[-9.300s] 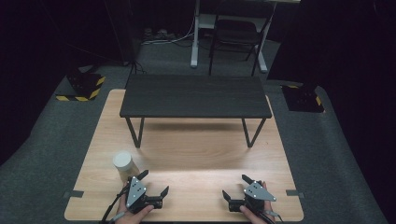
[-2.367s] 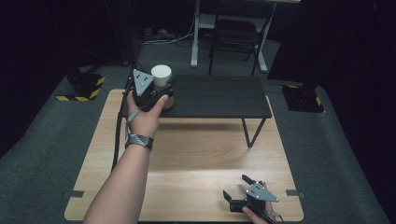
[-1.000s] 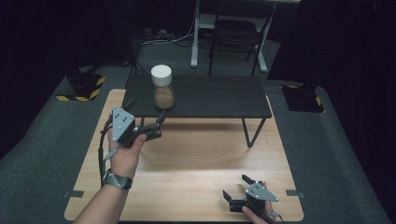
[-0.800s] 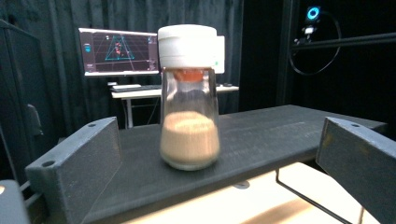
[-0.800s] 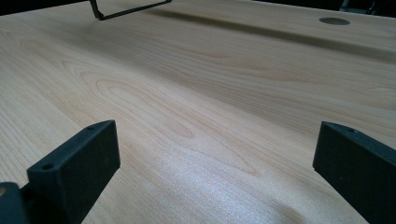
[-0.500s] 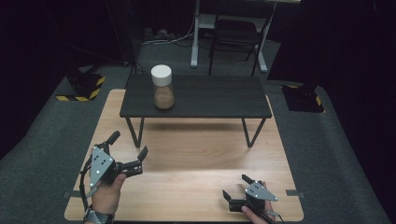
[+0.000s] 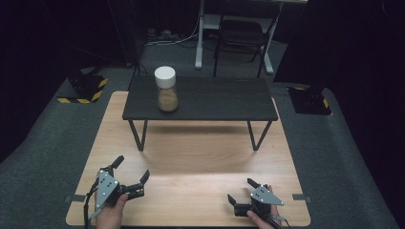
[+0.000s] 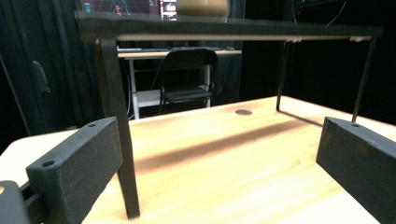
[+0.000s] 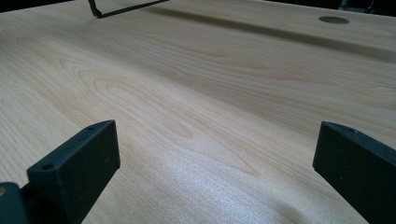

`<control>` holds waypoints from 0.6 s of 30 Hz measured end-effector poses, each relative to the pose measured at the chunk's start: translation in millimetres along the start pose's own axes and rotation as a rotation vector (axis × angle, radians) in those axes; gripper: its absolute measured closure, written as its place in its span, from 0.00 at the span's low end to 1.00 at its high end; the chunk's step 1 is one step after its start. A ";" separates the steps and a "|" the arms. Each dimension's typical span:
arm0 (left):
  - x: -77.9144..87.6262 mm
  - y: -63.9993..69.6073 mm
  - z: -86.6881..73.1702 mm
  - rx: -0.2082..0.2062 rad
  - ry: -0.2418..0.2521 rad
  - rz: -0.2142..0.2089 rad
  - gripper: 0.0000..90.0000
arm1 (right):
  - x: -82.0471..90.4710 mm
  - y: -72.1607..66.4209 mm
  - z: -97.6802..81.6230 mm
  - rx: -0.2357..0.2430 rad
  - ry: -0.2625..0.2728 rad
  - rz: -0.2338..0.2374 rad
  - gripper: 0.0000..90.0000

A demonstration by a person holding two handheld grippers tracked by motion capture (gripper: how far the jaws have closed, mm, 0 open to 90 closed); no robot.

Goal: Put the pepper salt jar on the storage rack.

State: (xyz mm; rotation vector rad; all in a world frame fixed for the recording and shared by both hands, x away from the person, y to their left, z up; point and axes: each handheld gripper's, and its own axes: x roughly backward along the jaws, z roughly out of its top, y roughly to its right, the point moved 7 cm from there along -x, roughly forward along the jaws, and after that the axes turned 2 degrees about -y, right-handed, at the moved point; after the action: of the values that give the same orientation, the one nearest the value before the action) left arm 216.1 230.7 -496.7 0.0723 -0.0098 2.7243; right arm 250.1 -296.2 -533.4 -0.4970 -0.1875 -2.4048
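Note:
A clear jar with a white lid and brown contents stands upright on the left part of the small black raised table. Its base peeks over the black tabletop in the left gripper view. My left gripper rests low at the front left of the wooden table, open and holding nothing. My right gripper sits at the front right, open too, with bare wood between its jaws in the right gripper view.
The black table's thin legs stand on the wood, one close ahead of my left gripper. A black chair and a desk frame stand beyond the table. Yellow-striped blocks sit on the floor at the left.
The left hand drew back from the black table to the front left edge, leaving the jar standing there. The right gripper has stayed put.

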 end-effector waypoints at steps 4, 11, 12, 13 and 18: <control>-0.5 0.3 -13.7 0.001 -0.041 -0.005 0.01 | 0.0 0.1 0.0 0.000 0.000 0.000 0.00; -3.5 -0.4 -35.3 -0.013 -0.147 -0.019 0.01 | -0.4 0.6 0.2 0.002 0.000 0.004 0.00; -3.5 -0.4 -35.3 -0.013 -0.147 -0.019 0.01 | -0.4 0.6 0.2 0.002 0.000 0.004 0.00; -6.7 -2.3 -41.1 -0.024 -0.191 -0.034 0.01 | -0.6 0.5 0.5 0.002 -0.002 0.003 0.00; -10.5 -4.9 -48.2 -0.038 -0.249 -0.012 0.01 | -0.8 -0.3 0.9 0.002 -0.006 -0.003 0.00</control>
State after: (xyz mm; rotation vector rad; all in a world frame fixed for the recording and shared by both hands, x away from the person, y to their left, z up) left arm 225.3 231.7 -545.4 0.3978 -0.1317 2.6838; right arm 250.8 -295.2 -532.9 -0.5036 -0.1933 -2.4061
